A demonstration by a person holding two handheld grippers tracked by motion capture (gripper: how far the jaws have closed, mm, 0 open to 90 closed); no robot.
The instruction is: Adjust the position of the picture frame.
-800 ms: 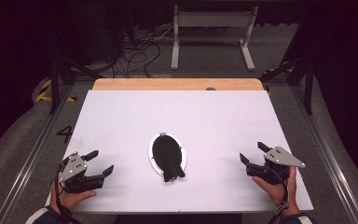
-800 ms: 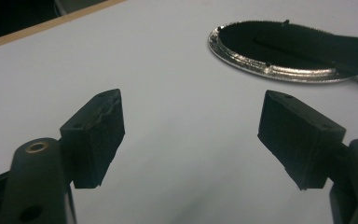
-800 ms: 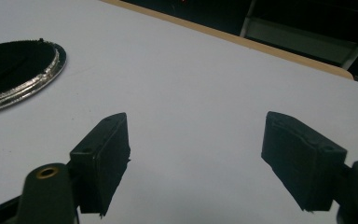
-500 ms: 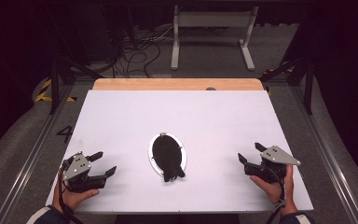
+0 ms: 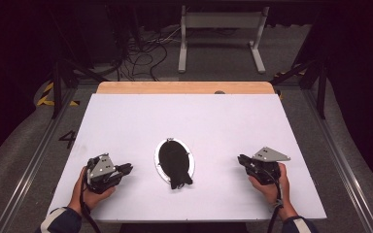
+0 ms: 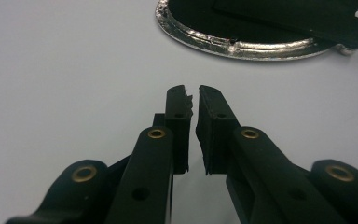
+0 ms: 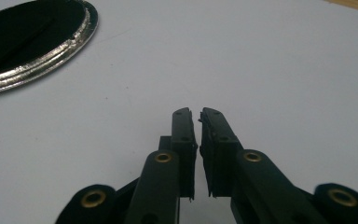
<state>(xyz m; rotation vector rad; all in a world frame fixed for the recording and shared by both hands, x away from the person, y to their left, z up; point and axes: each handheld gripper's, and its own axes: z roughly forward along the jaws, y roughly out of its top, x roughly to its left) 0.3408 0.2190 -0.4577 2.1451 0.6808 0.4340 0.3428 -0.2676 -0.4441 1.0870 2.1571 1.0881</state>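
An oval silver-rimmed plate (image 5: pixel 157 160) lies on the white table (image 5: pixel 213 121), near its front middle. A flat black thing (image 5: pixel 176 162) rests on the plate and sticks out over its near rim. My left gripper (image 5: pixel 126 168) sits low on the table to the left of the plate, pointing at it. It is shut, with nothing between the jaws (image 6: pixel 193 93). Ahead of it lie the plate rim (image 6: pixel 242 46) and the black thing (image 6: pixel 307 18). My right gripper (image 5: pixel 240 159) is to the right of the plate, also shut and empty (image 7: pixel 197 113), with the plate rim (image 7: pixel 51 53) at upper left.
A bare wooden strip (image 5: pixel 184 87) runs along the table's far edge. Beyond it are a white frame stand (image 5: pixel 221 29) and loose cables (image 5: pixel 145 53) on the floor. Metal rails run along both sides of the table.
Both hands have moved inward toward the plate, the left one rightward and the right one leftward. Their jaws, spread earlier, now stand together.
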